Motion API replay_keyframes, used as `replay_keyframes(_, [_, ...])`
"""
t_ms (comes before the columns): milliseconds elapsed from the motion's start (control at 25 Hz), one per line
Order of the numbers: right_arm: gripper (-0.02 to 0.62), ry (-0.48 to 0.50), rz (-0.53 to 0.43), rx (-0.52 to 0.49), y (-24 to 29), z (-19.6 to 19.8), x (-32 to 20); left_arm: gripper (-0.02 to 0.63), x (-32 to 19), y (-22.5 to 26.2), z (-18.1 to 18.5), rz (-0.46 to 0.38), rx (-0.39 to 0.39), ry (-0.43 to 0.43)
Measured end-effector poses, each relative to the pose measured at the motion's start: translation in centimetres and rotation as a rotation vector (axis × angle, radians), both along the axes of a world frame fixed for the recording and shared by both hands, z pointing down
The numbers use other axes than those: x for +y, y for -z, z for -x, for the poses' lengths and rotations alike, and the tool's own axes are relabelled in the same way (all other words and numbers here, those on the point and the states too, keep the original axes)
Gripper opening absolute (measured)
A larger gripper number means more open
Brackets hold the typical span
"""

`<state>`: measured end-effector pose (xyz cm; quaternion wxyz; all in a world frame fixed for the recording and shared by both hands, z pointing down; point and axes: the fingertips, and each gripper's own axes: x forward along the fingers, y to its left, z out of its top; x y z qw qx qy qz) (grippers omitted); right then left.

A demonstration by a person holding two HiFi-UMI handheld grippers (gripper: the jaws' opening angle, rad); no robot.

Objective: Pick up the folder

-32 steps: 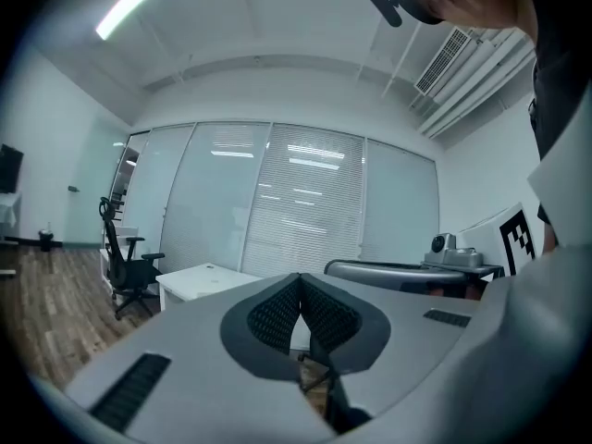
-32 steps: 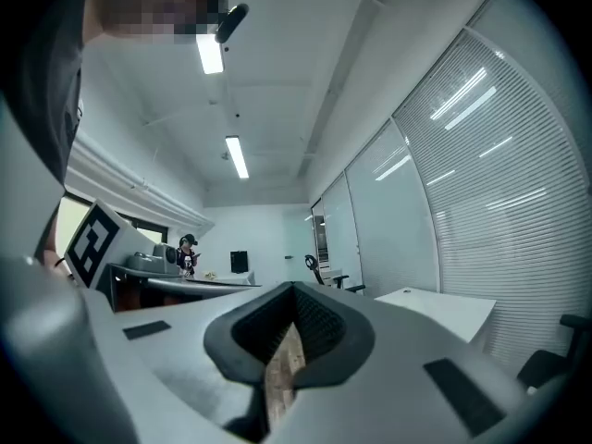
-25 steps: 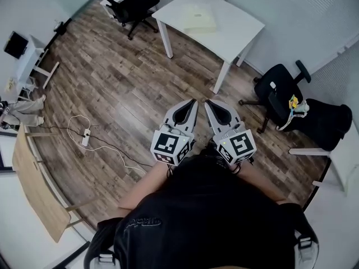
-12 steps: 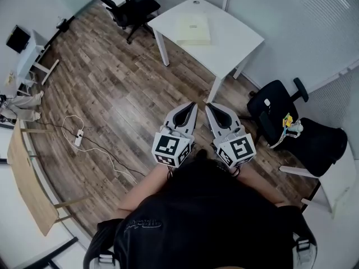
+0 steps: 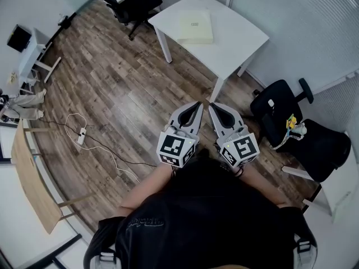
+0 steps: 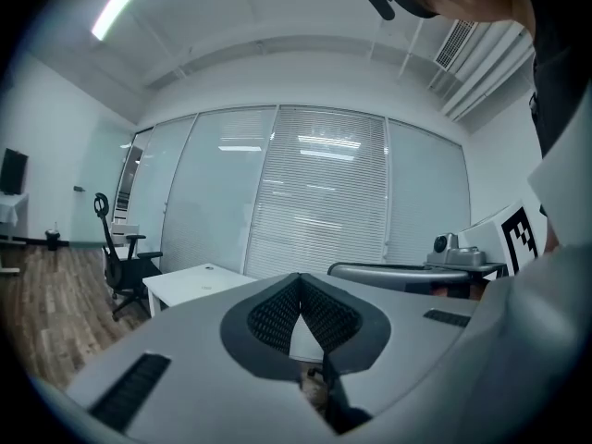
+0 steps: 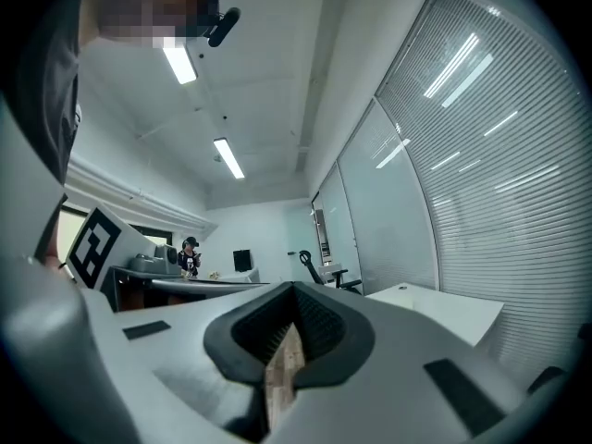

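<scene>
A pale yellow folder [image 5: 195,26] lies flat on the white table [image 5: 235,35] at the top of the head view. My left gripper [image 5: 197,103] and right gripper [image 5: 212,106] are held side by side in front of my body, well short of the table, pointing toward it. Both are shut with nothing between the jaws. In the left gripper view the white table [image 6: 190,283] shows beyond the closed left gripper [image 6: 300,278]. In the right gripper view the table [image 7: 449,309] lies to the right of the closed right gripper [image 7: 294,289].
Wood floor lies between me and the table. A black office chair [image 5: 134,4] stands left of the table, and two more black chairs [image 5: 280,114] at the right. A cable with a power strip [image 5: 82,135] lies on the floor left. A wooden tabletop [image 5: 31,186] runs along the left edge.
Both grippers have moved forward together with me toward the white table, which now sits slightly nearer and further right in the head view. Both stay shut.
</scene>
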<state>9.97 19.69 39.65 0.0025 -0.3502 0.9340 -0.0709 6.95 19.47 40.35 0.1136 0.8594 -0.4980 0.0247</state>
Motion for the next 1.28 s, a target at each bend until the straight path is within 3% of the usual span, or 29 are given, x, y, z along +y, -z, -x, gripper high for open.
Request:
replay_keyframes(480, [0.020, -0.024, 0.046, 0.021, -1.7, 2.8, -6.8, 0.014, -7.1, -1.6, 3.0, 0.043, 0.027, -0.022])
replay_keyframes(920, [0.020, -0.047, 0.030, 0.028, -0.1, 10.9, -16.6, 0.014, -16.7, 0.3, 10.7, 0.011, 0.043, -0.058])
replay_keyframes(1280, [0.021, -0.059, 0.014, 0.039, 0.2, 16.4, -20.6, 0.014, -21.0, 0.3, 16.2, -0.001, 0.043, -0.072])
